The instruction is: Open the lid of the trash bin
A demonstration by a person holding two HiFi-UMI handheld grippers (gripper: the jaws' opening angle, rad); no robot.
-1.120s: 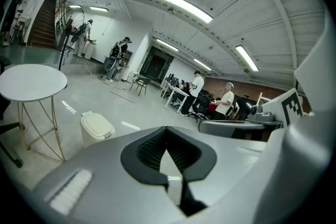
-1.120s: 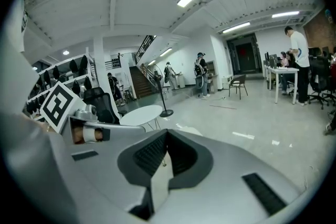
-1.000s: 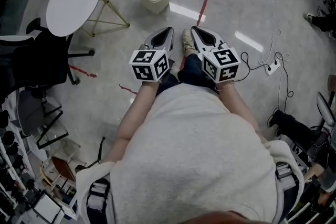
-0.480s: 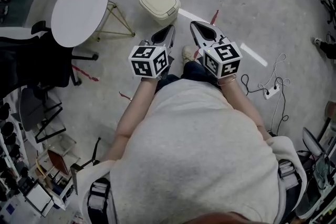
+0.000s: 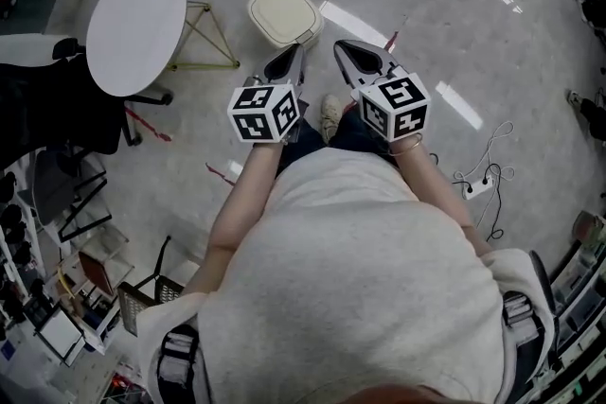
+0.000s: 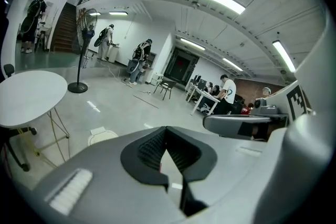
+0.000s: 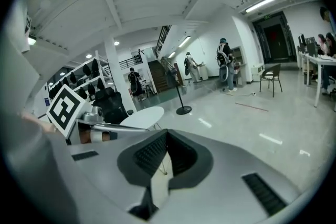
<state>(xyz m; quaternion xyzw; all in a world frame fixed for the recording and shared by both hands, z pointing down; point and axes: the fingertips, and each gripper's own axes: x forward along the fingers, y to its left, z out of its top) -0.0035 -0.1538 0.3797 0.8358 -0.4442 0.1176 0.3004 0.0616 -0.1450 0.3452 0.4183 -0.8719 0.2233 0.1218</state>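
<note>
Trash bin (image 5: 282, 12) sat on the floor just ahead of both tips, lid down. Left hand-held gripper (image 5: 299, 48) and right hand-held gripper (image 5: 337, 44) were both pinched shut, holding nothing. My worry: poking the lid with shut jaws might just shove that light-looking bin away. Left gripper view caught the bin; the right gripper view only got the round desk (image 7: 142, 117).

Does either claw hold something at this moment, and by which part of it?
Nothing is held. The left claw and the right claw are both shut and empty; the trash bin stands apart from both.
</note>
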